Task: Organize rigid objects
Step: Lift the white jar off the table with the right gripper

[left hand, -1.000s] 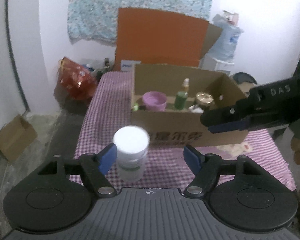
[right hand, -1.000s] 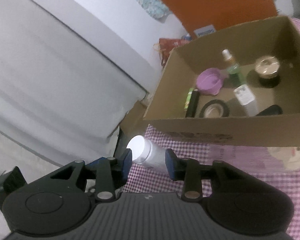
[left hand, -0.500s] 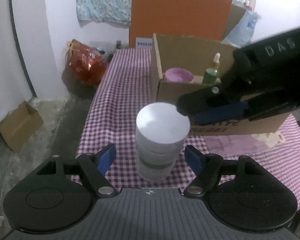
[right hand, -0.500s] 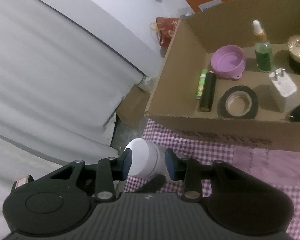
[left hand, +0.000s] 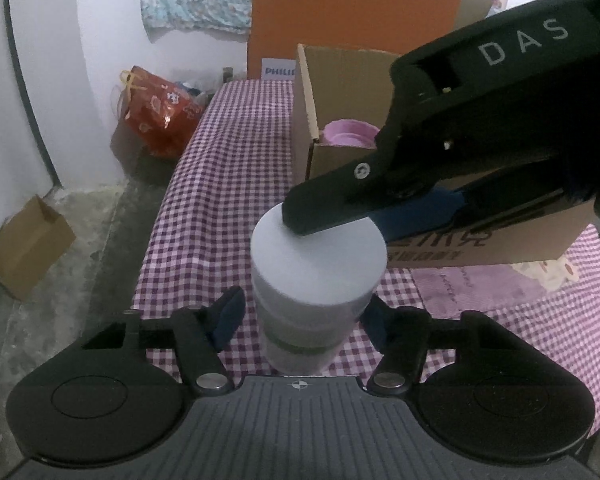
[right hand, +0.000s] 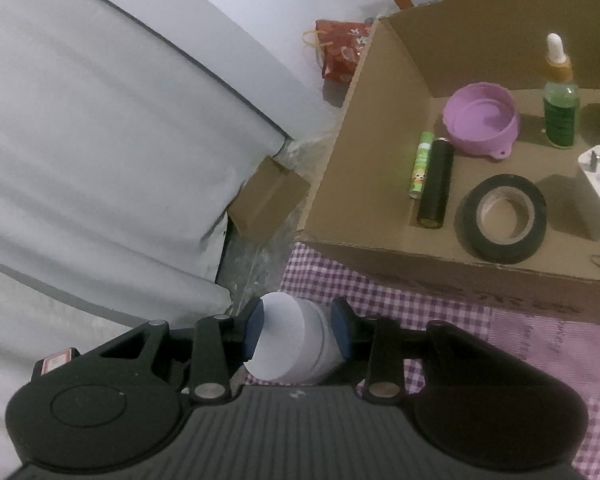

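Observation:
A white jar with a flat white lid [left hand: 318, 264] stands on the checked tablecloth, between the fingers of my left gripper [left hand: 300, 316], which is open around its lower body. My right gripper [right hand: 298, 330] comes in from the right above the lid and is shut on the white jar [right hand: 290, 344] at the lid. Its black body [left hand: 480, 120] shows in the left wrist view. The open cardboard box [right hand: 380, 240] sits behind, holding a purple bowl [right hand: 482, 124], a green dropper bottle [right hand: 560, 104], a black tape roll [right hand: 500, 218], a black tube [right hand: 436, 182] and a white plug [right hand: 598, 174].
The purple checked tablecloth [left hand: 228, 168] covers the table. Its left edge drops to the floor, where a small cardboard box [left hand: 24, 240] and a red bag [left hand: 156, 112] sit. An orange board [left hand: 340, 12] leans on the wall behind the box.
My left gripper moved closer so the jar now sits between its fingers. My right gripper moved in over the lid and stays closed on the jar.

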`<move>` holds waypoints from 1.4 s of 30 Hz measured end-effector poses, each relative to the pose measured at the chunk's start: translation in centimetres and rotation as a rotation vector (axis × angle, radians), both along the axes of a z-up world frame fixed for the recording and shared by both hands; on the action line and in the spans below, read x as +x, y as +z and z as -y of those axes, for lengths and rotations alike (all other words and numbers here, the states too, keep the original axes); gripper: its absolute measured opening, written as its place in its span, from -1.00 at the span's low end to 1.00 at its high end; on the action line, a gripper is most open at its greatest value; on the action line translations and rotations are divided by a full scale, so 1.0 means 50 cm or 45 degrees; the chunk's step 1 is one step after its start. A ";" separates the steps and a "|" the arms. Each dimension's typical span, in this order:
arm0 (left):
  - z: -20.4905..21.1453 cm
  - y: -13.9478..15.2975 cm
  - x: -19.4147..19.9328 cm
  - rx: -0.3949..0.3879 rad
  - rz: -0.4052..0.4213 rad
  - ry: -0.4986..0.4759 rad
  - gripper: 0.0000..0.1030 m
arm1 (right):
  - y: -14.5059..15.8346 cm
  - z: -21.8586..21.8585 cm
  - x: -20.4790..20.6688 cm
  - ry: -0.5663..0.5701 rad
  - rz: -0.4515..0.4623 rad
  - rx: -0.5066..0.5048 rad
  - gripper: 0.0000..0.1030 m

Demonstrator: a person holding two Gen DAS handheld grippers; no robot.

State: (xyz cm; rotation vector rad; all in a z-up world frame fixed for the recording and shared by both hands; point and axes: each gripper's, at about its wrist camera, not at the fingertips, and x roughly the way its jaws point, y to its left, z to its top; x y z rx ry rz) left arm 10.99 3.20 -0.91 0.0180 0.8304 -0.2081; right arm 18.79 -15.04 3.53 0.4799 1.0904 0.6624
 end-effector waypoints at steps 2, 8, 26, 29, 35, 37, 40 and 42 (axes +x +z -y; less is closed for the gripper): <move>0.002 0.000 -0.003 0.001 0.006 -0.008 0.06 | 0.002 -0.003 -0.001 0.003 0.004 -0.005 -0.21; 0.012 -0.001 -0.007 0.033 0.023 0.006 0.03 | 0.004 -0.003 -0.007 0.013 0.015 -0.006 -0.22; 0.028 0.039 -0.038 0.060 0.073 0.018 0.02 | 0.043 0.012 -0.044 0.037 0.060 0.032 -0.21; 0.034 0.056 -0.049 0.071 0.094 0.014 0.02 | 0.058 0.018 -0.056 0.039 0.081 0.043 -0.21; 0.055 0.118 -0.065 0.070 0.176 -0.043 0.02 | 0.119 0.046 -0.080 0.018 0.155 0.077 -0.21; 0.069 0.144 -0.060 0.065 0.206 -0.078 0.01 | 0.147 0.063 -0.085 -0.002 0.192 0.089 -0.21; 0.101 0.181 -0.042 0.061 0.244 -0.148 0.02 | 0.193 0.097 -0.087 -0.040 0.262 0.085 -0.21; 0.130 0.203 -0.020 0.040 0.258 -0.211 0.02 | 0.220 0.128 -0.085 -0.075 0.298 0.076 -0.21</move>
